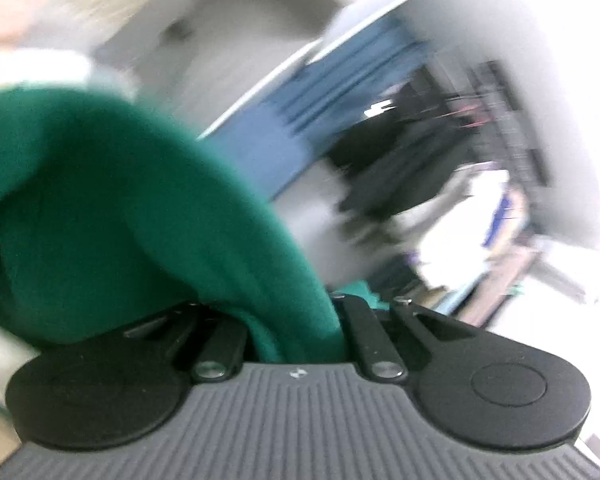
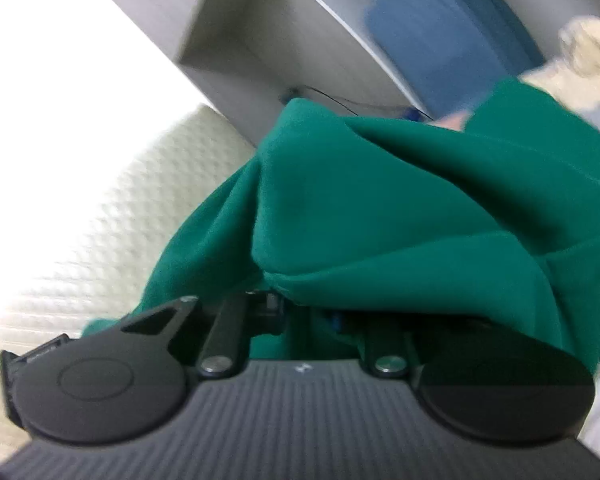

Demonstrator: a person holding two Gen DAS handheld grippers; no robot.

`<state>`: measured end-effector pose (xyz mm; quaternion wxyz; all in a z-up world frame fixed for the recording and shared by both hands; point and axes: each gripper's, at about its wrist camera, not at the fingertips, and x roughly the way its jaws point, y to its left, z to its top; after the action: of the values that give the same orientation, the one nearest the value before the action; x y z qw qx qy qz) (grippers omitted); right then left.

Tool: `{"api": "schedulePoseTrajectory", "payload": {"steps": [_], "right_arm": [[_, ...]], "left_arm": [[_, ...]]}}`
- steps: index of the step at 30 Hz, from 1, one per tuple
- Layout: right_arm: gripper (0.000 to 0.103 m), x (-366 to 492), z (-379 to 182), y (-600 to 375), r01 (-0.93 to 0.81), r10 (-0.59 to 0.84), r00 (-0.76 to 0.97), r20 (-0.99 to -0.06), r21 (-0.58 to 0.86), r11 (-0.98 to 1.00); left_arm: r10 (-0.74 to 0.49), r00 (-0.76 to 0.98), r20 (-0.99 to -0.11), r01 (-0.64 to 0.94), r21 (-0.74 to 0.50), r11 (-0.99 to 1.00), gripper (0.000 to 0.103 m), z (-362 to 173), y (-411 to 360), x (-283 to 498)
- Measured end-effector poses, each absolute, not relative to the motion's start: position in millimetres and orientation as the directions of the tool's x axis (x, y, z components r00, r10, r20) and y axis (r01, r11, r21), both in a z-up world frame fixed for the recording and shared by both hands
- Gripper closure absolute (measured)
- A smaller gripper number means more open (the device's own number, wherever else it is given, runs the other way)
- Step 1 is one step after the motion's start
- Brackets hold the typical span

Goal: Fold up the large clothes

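Observation:
A large green garment [image 1: 140, 208] hangs bunched in front of the left wrist view and fills its left half. The fabric runs down into my left gripper [image 1: 296, 320], which is shut on a fold of it, and the cloth hides the fingertips. In the right wrist view the same green garment [image 2: 380, 208] drapes over my right gripper [image 2: 308, 312] and covers its fingers. A gathered fold leads up out of the narrow gap between the jaws and is held lifted there. Both views are blurred.
A white quilted bed cover [image 2: 100, 220] lies below at the left. Behind stand a grey wall [image 2: 260, 32], a blue curtain [image 1: 300, 120] and dark clutter [image 1: 400, 168] by a bright window. Cream knitted fabric [image 2: 588, 48] shows at the upper right.

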<state>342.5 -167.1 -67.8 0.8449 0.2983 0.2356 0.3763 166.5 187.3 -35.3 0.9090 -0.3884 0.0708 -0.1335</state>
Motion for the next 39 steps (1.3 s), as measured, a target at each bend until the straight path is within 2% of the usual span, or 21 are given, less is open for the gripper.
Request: {"api": "schedulePoseTrajectory", "payload": {"steps": [3,7,17,26,29,33,36,39], "right_arm": [[0.082,317.0,-43.9,-184.2,-0.554,0.801,0.592,-0.087,0.678,0.483],[0.082,275.4,-8.2,-204.2,-0.631,0.805,0.593,0.038,0.643,0.434],[0.084,195.1,81.9,-235.8,-0.733,0.779,0.59,0.211,0.544,0.408],[0.084,144.5,204.3,-260.0,-0.832,0.766,0.534,0.358,0.383,0.401],[0.084,134.6,254.0,-266.8,-0.843,0.755,0.531,0.385,0.334,0.422],[0.084,138.6,316.0,-268.0,-0.839,0.736,0.544,0.402,0.278,0.468],[0.084,144.6,348.3,-266.8,-0.816,0.725,0.574,0.381,0.192,0.545],[0.084,171.6,363.9,-261.9,-0.771,0.705,0.63,0.325,0.161,0.616]], "left_arm": [[-0.328,0.94,0.092,0.289,-0.727,0.623,0.098,-12.2,187.4,135.0],[-0.355,0.918,0.175,0.371,-0.693,0.618,0.098,20.0,179.2,96.1],[-0.344,0.904,0.254,0.426,-0.591,0.685,0.098,128.8,150.3,-5.1],[-0.349,0.864,0.363,0.489,-0.437,0.755,0.097,296.6,133.9,-84.0],[-0.353,0.86,0.37,0.49,-0.4,0.775,0.097,358.5,127.6,-88.3],[-0.32,0.879,0.354,0.456,-0.425,0.782,0.097,425.5,126.5,-74.2],[-0.305,0.883,0.356,0.448,-0.446,0.775,0.097,453.1,127.7,-51.3],[-0.295,0.904,0.31,0.407,-0.407,0.818,0.097,452.7,121.5,-11.1]]}}
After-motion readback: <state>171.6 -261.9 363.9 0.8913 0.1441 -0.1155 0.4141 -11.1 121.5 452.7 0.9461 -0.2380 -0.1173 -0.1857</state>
